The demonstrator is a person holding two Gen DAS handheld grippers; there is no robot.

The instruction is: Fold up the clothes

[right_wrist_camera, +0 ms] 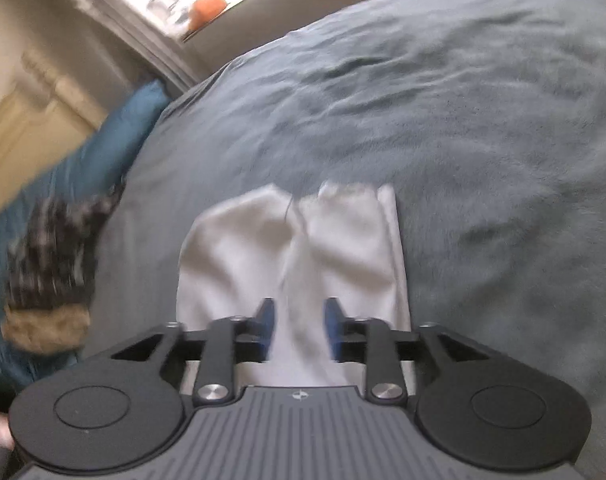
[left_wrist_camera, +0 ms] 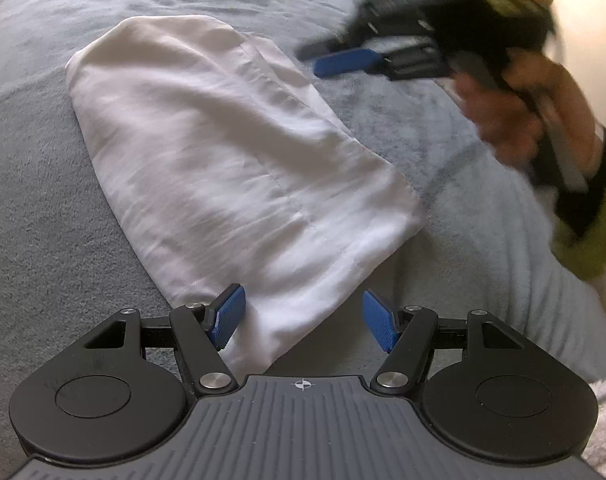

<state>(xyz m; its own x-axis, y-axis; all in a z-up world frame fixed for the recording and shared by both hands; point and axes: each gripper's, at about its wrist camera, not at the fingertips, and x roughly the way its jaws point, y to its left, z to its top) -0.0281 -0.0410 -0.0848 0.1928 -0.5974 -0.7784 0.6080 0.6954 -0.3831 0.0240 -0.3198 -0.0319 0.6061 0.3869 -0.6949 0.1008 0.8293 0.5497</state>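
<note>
Soft grey fleece blanket (left_wrist_camera: 43, 208) covering bed, folded white cotton garment (left_wrist_camera: 231, 168) upon it, left gripper (left_wrist_camera: 303, 320) wide, empty, over garment's near corner, right gripper (right_wrist_camera: 299, 328) partly open, empty, above garment.

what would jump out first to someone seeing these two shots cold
A folded white garment lies flat in the middle of a grey fleece blanket. The left gripper hangs open at its near end, while the right gripper, blurred, sits open off its far edge.
</note>
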